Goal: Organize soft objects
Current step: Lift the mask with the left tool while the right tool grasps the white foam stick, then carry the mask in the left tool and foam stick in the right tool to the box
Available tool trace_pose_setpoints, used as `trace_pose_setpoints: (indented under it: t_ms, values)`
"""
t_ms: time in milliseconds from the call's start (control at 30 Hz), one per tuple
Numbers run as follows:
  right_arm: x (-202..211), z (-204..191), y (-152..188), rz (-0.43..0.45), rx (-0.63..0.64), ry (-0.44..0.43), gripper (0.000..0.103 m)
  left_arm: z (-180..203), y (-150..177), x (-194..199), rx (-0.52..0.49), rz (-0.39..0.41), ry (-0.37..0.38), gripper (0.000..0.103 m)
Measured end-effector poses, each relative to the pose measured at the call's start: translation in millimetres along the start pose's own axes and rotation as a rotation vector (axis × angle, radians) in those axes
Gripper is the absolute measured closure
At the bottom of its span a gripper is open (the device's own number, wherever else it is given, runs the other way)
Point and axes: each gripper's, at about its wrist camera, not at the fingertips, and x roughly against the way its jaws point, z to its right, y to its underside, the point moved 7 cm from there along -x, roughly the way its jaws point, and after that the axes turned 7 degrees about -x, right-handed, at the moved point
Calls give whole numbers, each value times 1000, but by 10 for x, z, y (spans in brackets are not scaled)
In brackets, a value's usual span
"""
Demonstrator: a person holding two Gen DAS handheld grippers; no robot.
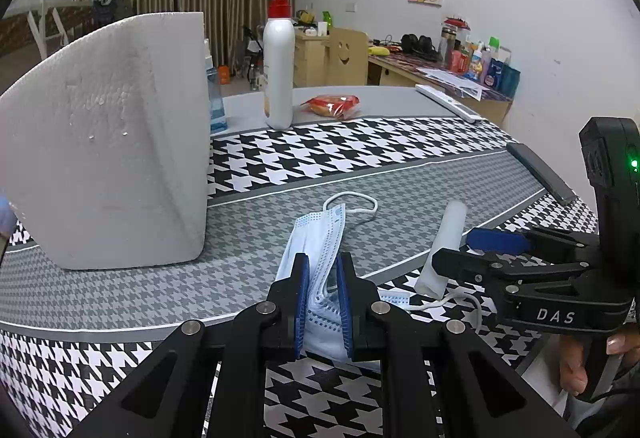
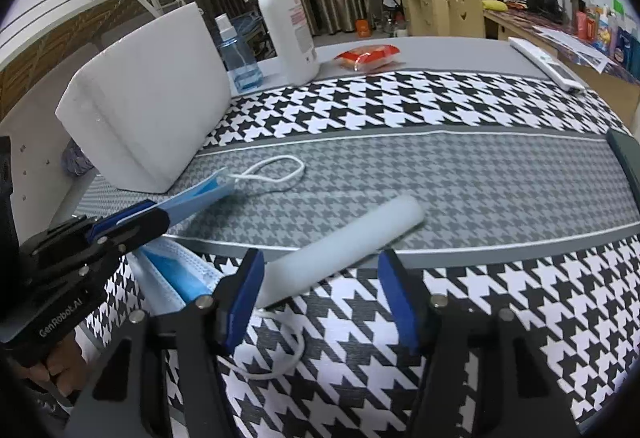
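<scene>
My left gripper [image 1: 323,274] is shut on a light blue face mask [image 1: 316,238] that lies on the houndstooth tablecloth [image 1: 360,158]; its white ear loop [image 1: 352,202] trails ahead. The mask also shows in the right wrist view [image 2: 192,202], pinched by the left gripper [image 2: 160,216]. My right gripper [image 2: 320,278] is open, its blue pads either side of the near end of a white foam roll [image 2: 340,246], which lies on the cloth. In the left wrist view the right gripper [image 1: 452,252] sits beside the roll [image 1: 444,246].
A large white foam block [image 1: 108,142] stands at the left. Behind it are a blue spray bottle [image 2: 236,54], a white pump bottle [image 1: 278,70] and a red snack packet [image 1: 332,105]. A white remote [image 1: 448,102] and a dark flat bar [image 1: 540,174] lie at the right edge.
</scene>
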Motion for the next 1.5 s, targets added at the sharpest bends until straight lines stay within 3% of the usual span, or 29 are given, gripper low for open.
trace_pose_setpoints:
  t_ms: [267, 467, 967, 1067, 1100, 1500]
  values:
    - [-100, -20, -68, -12, 16, 15, 45, -59, -15, 6, 11, 9, -4, 88]
    - [-118, 4, -139, -27, 5, 87, 64, -67, 0, 8, 13, 10, 2, 88]
    - [-125, 7, -117, -36, -52, 155, 64, -85, 18, 101, -4, 33, 32, 88]
    - [-138, 24, -161, -12, -53, 169, 87, -104, 26, 128, 1, 38, 30, 88]
    - [-134, 47, -174, -10, -62, 165, 90, -110, 28, 137, 1, 39, 30, 88]
    - [83, -71, -239, 57, 9, 113, 95, -147, 37, 244, 7, 54, 15, 88]
